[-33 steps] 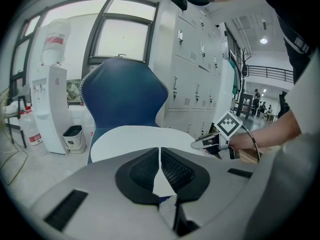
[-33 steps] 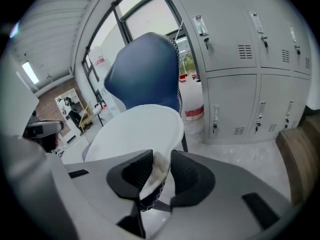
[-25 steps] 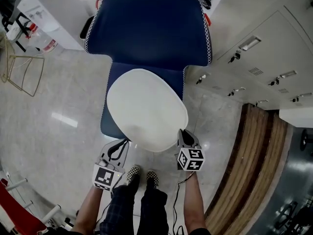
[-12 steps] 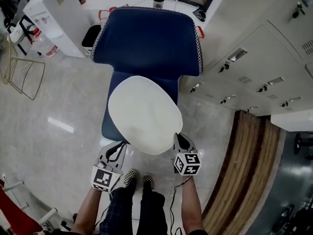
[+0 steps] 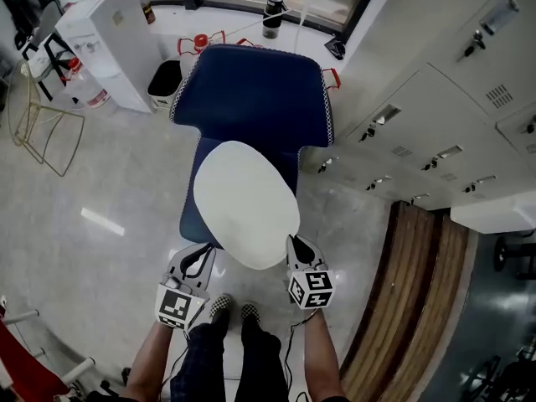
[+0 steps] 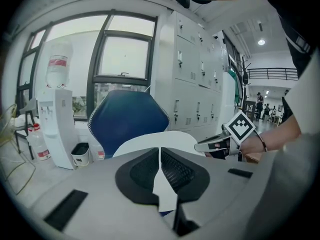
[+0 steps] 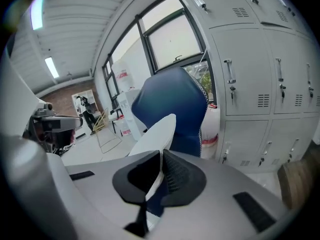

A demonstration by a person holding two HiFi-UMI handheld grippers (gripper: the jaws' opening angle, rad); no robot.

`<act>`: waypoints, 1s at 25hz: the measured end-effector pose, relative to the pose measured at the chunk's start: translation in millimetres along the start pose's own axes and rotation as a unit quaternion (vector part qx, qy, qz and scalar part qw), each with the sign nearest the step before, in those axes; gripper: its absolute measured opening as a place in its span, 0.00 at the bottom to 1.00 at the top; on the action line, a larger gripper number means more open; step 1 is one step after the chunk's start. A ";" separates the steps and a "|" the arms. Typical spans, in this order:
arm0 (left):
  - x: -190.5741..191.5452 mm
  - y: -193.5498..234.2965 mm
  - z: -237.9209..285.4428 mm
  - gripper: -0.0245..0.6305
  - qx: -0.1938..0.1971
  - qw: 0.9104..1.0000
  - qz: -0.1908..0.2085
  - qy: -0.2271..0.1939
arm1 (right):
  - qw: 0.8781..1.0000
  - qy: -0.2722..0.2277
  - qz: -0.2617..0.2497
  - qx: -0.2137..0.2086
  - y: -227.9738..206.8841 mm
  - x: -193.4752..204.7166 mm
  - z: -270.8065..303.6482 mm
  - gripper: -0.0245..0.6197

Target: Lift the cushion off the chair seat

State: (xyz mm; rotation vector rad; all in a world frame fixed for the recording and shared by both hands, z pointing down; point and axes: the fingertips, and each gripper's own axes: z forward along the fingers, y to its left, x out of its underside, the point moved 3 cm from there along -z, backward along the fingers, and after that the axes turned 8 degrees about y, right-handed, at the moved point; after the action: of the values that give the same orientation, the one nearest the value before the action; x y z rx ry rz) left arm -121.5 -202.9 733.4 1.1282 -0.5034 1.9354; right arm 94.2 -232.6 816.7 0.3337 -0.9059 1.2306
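Note:
A white oval cushion (image 5: 245, 201) hangs above the seat of the dark blue chair (image 5: 249, 90), held by its near edge at both corners. My left gripper (image 5: 203, 254) is shut on the cushion's near left edge; in the left gripper view the white edge (image 6: 161, 181) is pinched between the black pads. My right gripper (image 5: 293, 245) is shut on the near right edge, and the cushion (image 7: 157, 131) runs away from its jaws, tilted on edge before the blue chair back (image 7: 172, 109). The right gripper (image 6: 212, 145) also shows in the left gripper view.
Grey lockers (image 5: 435, 115) stand to the right of the chair, with a wooden bench (image 5: 419, 291) nearer me. A water dispenser (image 5: 113, 40), a small bin (image 5: 165, 78) and a gold wire stool (image 5: 42, 128) are on the left. The person's checkered shoes (image 5: 234, 311) are just before the chair.
Both grippers have risen with the cushion, lifting it off the seat and toward me. The chair now looks smaller and farther below, and more of the room behind it shows.

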 end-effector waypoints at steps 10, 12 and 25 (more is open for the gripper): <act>-58.4 -10.7 -51.3 0.08 -0.009 1.000 0.010 -0.025 | 0.998 -0.012 -0.055 -0.014 45.9 -57.9 -57.6 0.10; -67.2 -13.9 -60.3 0.08 -0.008 0.999 0.017 -0.029 | 0.998 -0.012 -0.064 -0.014 52.5 -64.9 -66.7 0.10; -150.6 -25.1 -128.4 0.08 -0.017 0.998 0.019 -0.058 | 0.995 -0.028 -0.092 0.002 76.7 -135.2 -152.9 0.09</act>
State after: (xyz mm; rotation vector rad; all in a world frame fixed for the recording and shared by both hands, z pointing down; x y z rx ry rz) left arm -129.2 -169.6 536.9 1.2207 -0.6227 1.8944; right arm 80.5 -194.5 602.5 0.4475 -0.8995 1.0585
